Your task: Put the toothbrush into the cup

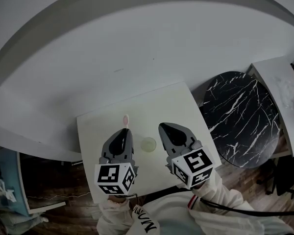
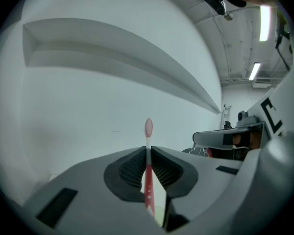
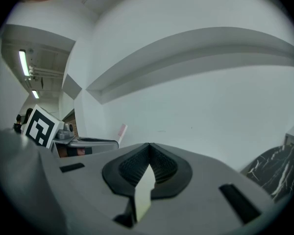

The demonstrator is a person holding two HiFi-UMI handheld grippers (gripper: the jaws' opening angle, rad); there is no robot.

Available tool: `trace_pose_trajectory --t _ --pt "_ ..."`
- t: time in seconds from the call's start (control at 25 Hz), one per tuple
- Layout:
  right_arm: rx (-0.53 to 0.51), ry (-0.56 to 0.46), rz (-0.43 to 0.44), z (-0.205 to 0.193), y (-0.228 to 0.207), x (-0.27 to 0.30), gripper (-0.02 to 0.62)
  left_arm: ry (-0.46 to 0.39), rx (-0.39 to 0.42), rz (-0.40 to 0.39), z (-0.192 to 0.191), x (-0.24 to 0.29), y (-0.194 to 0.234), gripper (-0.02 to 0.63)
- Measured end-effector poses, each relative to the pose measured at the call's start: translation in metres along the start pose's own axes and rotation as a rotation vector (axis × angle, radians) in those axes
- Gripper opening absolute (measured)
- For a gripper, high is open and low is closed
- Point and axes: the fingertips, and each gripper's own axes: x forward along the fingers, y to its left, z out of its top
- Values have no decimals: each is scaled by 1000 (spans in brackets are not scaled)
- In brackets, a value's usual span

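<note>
My left gripper (image 1: 123,131) is shut on a toothbrush with a red handle (image 2: 148,180), held above the small white table (image 1: 98,126). The pink brush head (image 1: 126,118) sticks out past the jaw tips towards the wall; in the left gripper view this brush head (image 2: 148,127) stands straight up between the left gripper's (image 2: 148,149) jaws. A pale green cup (image 1: 148,144) stands on the table between the two grippers. To the cup's right, my right gripper (image 1: 163,127) hangs over the table. In its own view the right gripper's (image 3: 149,145) jaws meet at the tips with nothing between them.
A round black marble table (image 1: 240,119) stands right of the white table, with a white desk (image 1: 279,82) beyond it. A white wall with a ledge (image 1: 137,13) rises behind. A shelf unit (image 1: 5,190) is at the lower left, on a wooden floor.
</note>
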Motion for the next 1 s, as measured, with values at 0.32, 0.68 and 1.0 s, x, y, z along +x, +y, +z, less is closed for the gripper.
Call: trace_pose_trajectory --t 0.32,0.68,1.0 --pt "0 9 -17 -5 -7 -3 5 -33 -19 -7 -7 10 -9 40" --pt "17 29 -33 -28 -19 6 5 -140 -30 -47 -18 22 -13 41" --pt "53 61 -61 -64 -36 13 5 -159 -56 -57 -51 41 -15 40"
